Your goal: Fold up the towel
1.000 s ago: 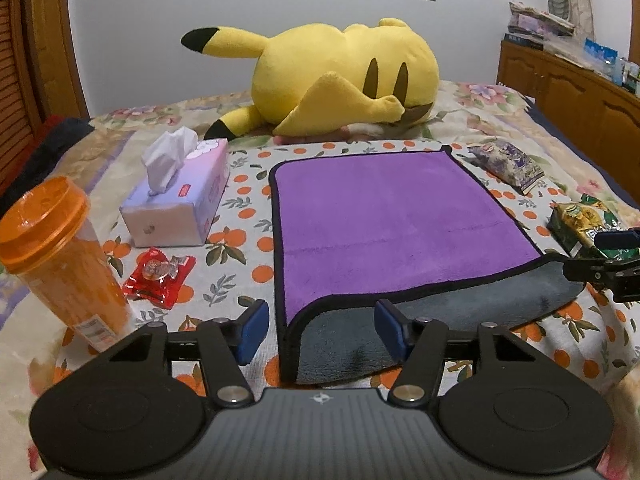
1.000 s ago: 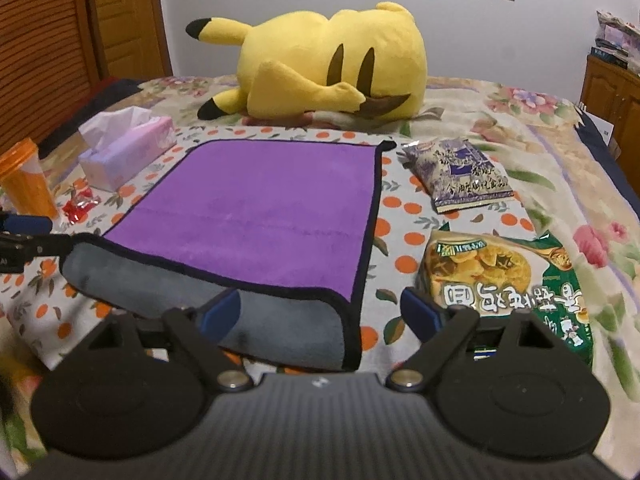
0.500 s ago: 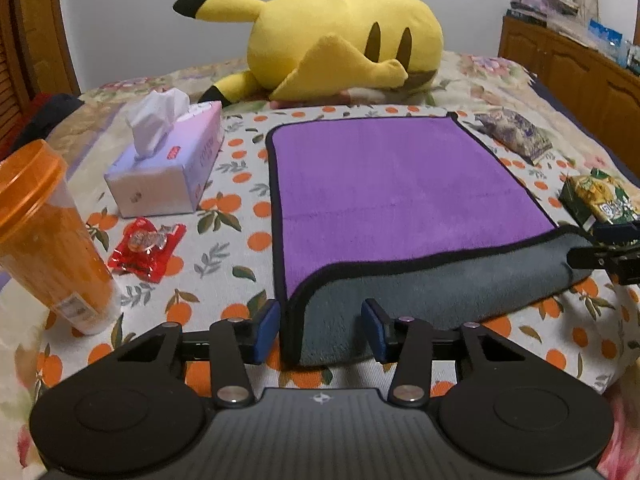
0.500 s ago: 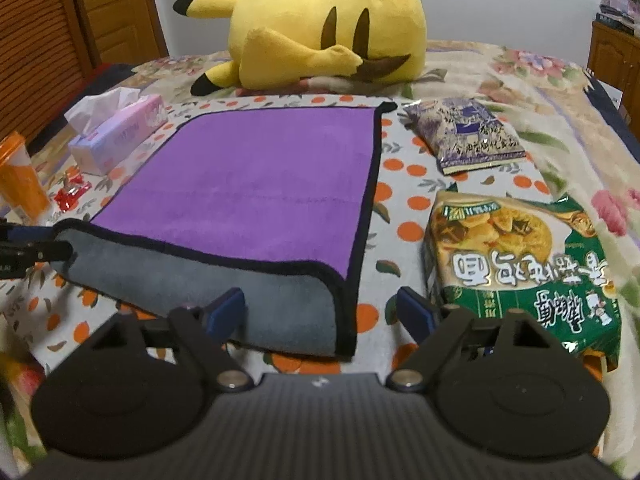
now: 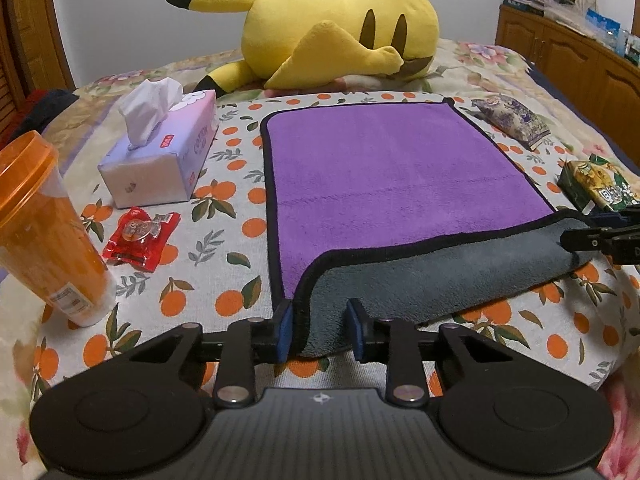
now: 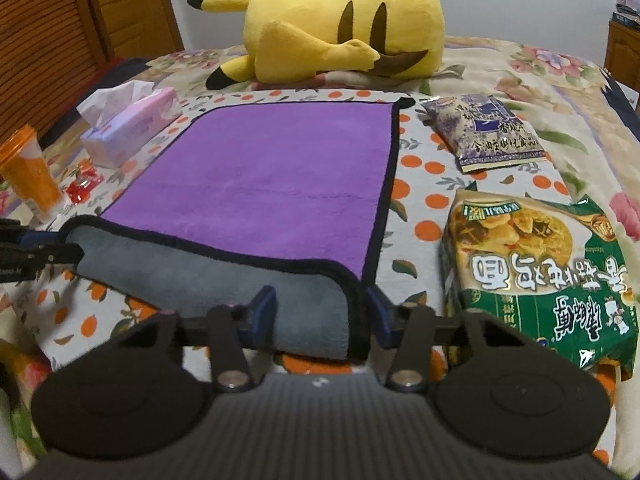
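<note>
A purple towel (image 5: pixel 392 168) with black trim and a grey underside lies flat on the orange-print cloth; it also shows in the right wrist view (image 6: pixel 272 184). Its near edge is turned over, showing a grey band (image 5: pixel 420 280). My left gripper (image 5: pixel 319 330) straddles the near left corner of the fold, jaws partly closed with the cloth between the blue pads. My right gripper (image 6: pixel 320 320) straddles the near right corner the same way, with a wider gap. Each gripper's tip shows at the other view's edge.
A yellow plush (image 5: pixel 332 36) lies beyond the towel. A tissue box (image 5: pixel 160 156), red candy wrapper (image 5: pixel 140 236) and orange cup (image 5: pixel 44 232) stand to the left. A purple snack bag (image 6: pixel 484 136) and green noodle pack (image 6: pixel 536 272) lie to the right.
Both grippers have moved forward and down onto the towel's folded near corners. Their jaws have narrowed around the cloth.
</note>
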{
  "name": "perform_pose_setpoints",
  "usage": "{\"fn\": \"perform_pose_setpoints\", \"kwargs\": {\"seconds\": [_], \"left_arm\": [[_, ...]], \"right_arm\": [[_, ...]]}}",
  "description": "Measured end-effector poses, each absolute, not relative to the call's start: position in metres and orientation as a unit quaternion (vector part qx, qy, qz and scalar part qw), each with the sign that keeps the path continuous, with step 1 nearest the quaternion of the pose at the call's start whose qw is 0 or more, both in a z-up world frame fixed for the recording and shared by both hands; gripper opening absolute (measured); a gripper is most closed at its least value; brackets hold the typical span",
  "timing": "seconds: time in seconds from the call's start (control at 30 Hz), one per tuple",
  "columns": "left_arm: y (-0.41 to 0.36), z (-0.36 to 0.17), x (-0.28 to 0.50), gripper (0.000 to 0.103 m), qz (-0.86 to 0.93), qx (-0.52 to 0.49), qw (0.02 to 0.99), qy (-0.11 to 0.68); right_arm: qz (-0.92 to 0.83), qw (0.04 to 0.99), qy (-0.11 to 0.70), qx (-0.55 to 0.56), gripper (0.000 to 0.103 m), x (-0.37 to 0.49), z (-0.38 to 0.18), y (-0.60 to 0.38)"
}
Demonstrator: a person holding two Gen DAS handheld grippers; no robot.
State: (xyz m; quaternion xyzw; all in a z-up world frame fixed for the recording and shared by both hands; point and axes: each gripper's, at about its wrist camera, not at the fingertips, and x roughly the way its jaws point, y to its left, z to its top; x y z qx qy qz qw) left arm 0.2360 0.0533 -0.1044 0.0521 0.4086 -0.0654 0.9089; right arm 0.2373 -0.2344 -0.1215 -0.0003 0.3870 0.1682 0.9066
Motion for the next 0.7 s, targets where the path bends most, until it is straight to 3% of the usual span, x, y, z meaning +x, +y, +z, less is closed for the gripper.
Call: {"fn": "perform_pose_setpoints", "kwargs": {"seconds": [0.13, 0.27, 0.33, 0.7], "left_arm": [[0.053, -0.104, 0.236, 0.017, -0.066, 0.051, 0.91, 0.407], [0.053, -0.102, 0.234, 0.008, -0.069, 0.048, 0.912, 0.402], [0.052, -0.1, 0.233, 0.007, -0.072, 0.049, 0.913, 0.398], [0.053, -0.083, 0.227, 0.006, -0.077, 0.039, 0.93, 0.357]], "right_arm": [[0.165, 0.908, 0.384, -0.014, 0.024, 0.237, -0.121, -0.233], [0.164, 0.91, 0.38, -0.019, 0.02, 0.236, -0.121, -0.234], [0.167, 0.911, 0.376, -0.019, 0.009, 0.236, -0.12, -0.234], [0.166, 0.922, 0.348, -0.013, 0.006, 0.234, -0.111, -0.237]]}}
